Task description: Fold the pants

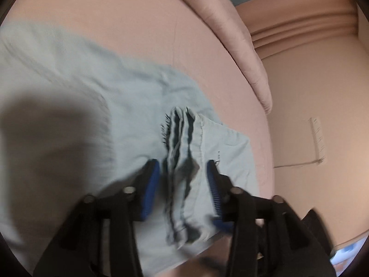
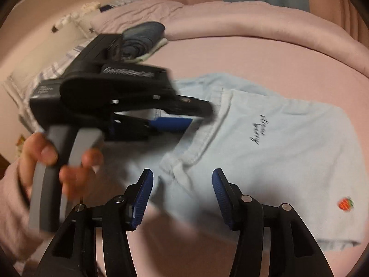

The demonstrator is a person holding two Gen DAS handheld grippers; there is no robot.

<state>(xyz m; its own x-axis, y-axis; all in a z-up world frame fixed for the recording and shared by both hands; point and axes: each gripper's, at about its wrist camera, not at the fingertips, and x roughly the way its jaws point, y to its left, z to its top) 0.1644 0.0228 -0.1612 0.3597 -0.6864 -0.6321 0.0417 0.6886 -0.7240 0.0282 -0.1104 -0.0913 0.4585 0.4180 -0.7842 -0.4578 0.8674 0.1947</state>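
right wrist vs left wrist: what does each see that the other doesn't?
Right wrist only: the left gripper from the side with the person's hand on its handle, the strawberry patch and dark lettering on the pants, a dark folded garment further back, and the right gripper, open over the fabric.

Left wrist only: the bunched waistband between the left gripper's open fingers, close up.

Both: the light blue pants on the pink bed.
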